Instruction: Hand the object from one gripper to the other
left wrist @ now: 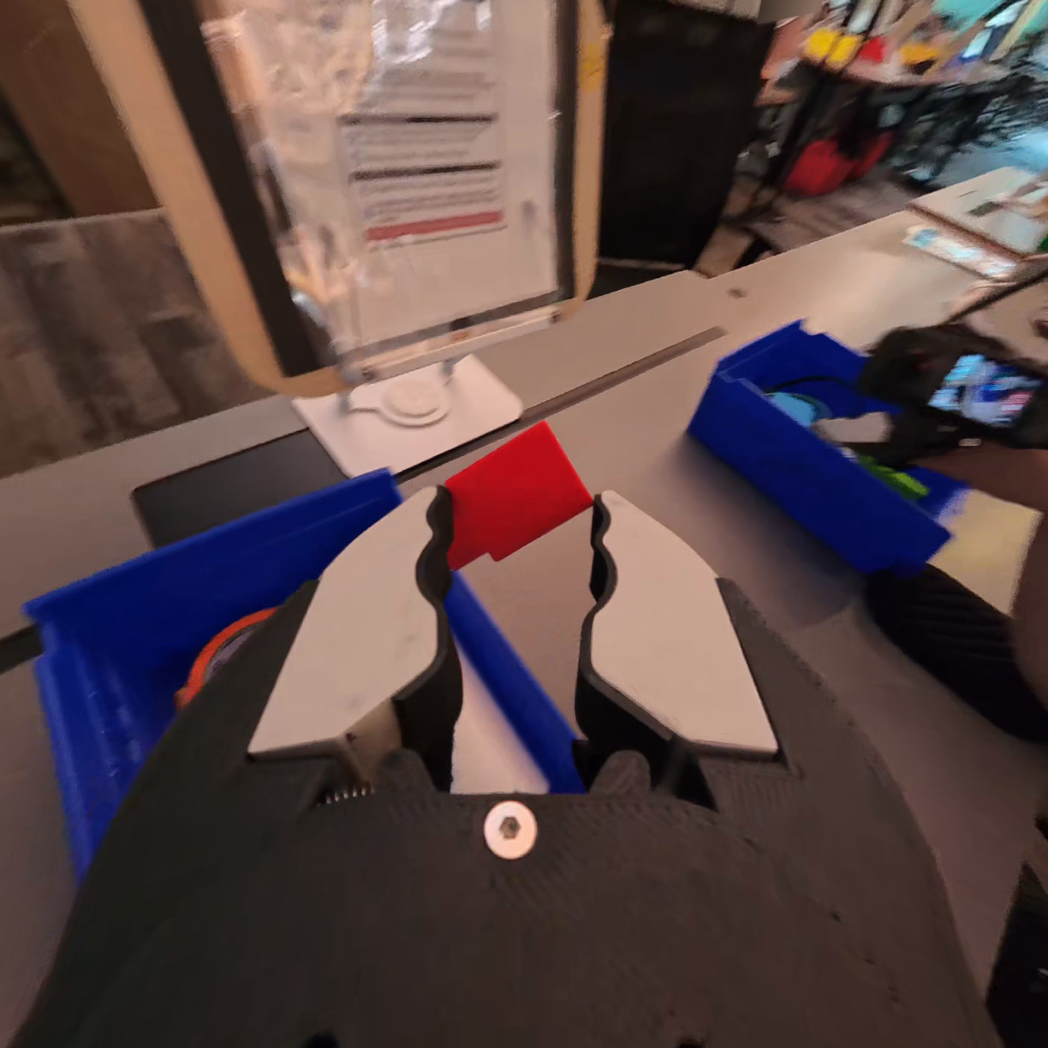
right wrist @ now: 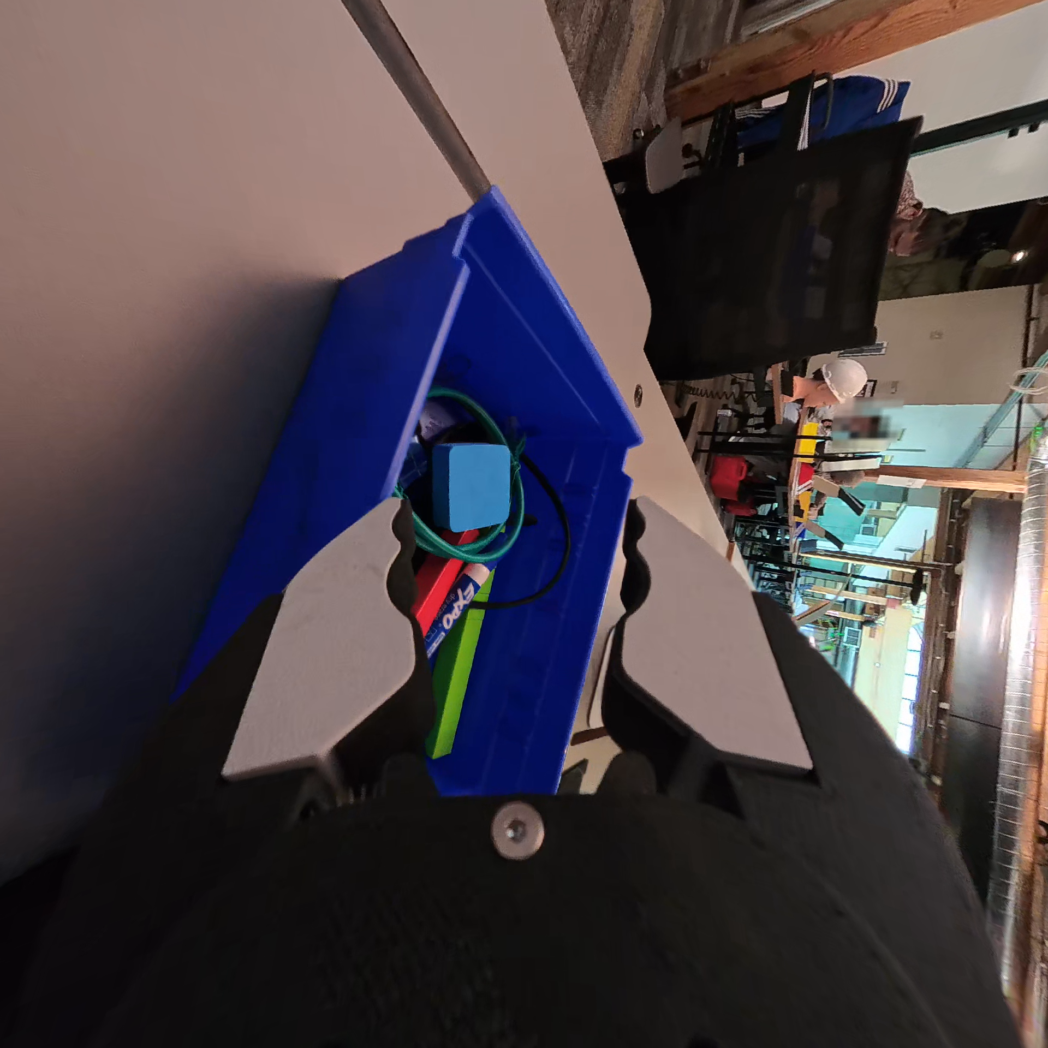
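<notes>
Your left tongs (left wrist: 519, 502) pinch a flat red block (left wrist: 513, 493) at their tips, lifted above the grey table (left wrist: 652, 329) beside a blue bin (left wrist: 170, 573). Your right tongs (right wrist: 516, 510) are spread wide and empty over another blue bin (right wrist: 351, 397) (light blue eraser (right wrist: 470, 487), marker (right wrist: 456, 604), green block (right wrist: 456, 680) and coiled cord (right wrist: 453, 547) inside).

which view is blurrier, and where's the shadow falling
Left wrist view: the framed sign and the right hand-held gripper over the far blue bin smear with motion blur; the red piece stays fairly sharp. Right wrist view: crisp, with a dark shadow on the table beside the bin.
</notes>
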Motion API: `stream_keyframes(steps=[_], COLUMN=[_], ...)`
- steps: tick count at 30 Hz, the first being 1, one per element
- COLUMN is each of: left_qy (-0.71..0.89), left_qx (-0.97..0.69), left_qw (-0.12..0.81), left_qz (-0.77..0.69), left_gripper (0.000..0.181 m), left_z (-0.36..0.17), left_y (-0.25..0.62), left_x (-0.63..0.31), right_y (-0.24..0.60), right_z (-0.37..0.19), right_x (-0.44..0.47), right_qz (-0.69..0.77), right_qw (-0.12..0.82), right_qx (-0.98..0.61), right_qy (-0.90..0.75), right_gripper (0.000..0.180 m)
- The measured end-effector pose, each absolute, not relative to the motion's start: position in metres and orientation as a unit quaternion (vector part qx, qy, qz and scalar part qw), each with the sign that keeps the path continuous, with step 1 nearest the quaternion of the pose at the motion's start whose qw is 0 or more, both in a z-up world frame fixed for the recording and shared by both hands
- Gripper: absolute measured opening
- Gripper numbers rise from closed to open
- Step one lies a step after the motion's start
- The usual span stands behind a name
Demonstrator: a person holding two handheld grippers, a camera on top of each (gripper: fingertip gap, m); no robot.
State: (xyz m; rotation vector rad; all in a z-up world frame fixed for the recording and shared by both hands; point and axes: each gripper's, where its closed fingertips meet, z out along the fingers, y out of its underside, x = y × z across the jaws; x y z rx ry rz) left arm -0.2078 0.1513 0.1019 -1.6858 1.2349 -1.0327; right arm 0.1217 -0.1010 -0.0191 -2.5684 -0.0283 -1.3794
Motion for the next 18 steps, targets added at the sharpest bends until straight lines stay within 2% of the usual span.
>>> stream_keyframes(steps=[6, 14, 16, 18], left_qy=[0.523, 0.548, 0.553, 0.556], left_qx=[-0.576, -0.531, -0.52, -0.5], left_qw=[0.356, 0.296, 0.279, 0.261], left_qz=[-0.517, -0.575, -0.588, -0.611], left_gripper=[0.046, 0.046, 0.046, 0.046], left_z=[0.133, 0.133, 0.131, 0.131], left_y=[0.09, 0.053, 0.043, 0.03], left_x=[-0.196, -0.175, -0.167, -0.157], right_y=[-0.092, -0.102, -0.105, -0.103], right_z=[-0.02, -0.013, -0.002, 0.016], right_x=[0.115, 0.119, 0.116, 0.106], right_qz=[-0.484, -0.493, -0.496, -0.482], right_qw=[0.111, 0.103, 0.117, 0.171], right_qx=[-0.867, -0.863, -0.86, -0.859], right_qy=[-0.03, -0.021, -0.019, -0.019], right_gripper=[0.07, 0.069, 0.07, 0.069])
